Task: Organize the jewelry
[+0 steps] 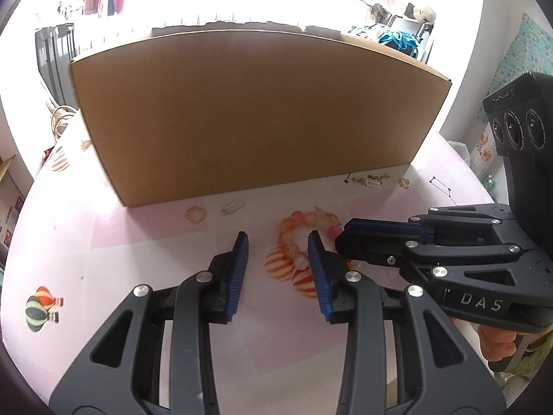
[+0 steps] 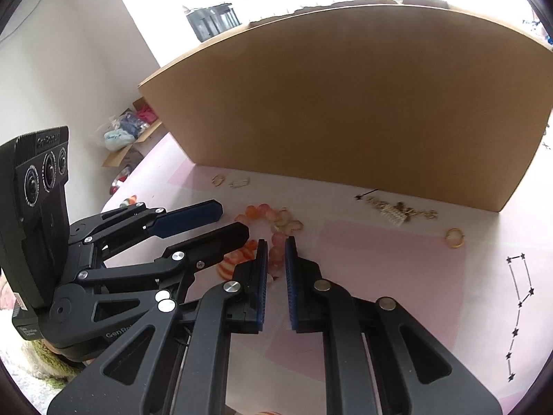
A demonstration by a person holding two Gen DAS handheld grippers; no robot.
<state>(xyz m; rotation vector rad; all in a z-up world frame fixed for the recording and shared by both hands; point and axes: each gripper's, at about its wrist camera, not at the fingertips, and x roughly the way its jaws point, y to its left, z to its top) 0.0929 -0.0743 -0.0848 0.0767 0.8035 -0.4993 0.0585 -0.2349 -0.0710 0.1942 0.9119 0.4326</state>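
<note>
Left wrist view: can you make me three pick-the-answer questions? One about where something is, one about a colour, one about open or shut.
1. Where does the bead bracelet lie? A on the pink tablecloth before the cardboard box; B inside the box; C on top of the box.
2. What colour are the pads of the left gripper? A red; B blue; C yellow.
3. The left gripper's fingers are: A apart; B pressed together; C hidden.
A, beads rest on cloth by the box wall; B, both pads look blue; A, cloth shows between them.

Pink bead bracelet [image 1: 293, 231] curled, gold rings [image 2: 288, 223] adj.
</note>
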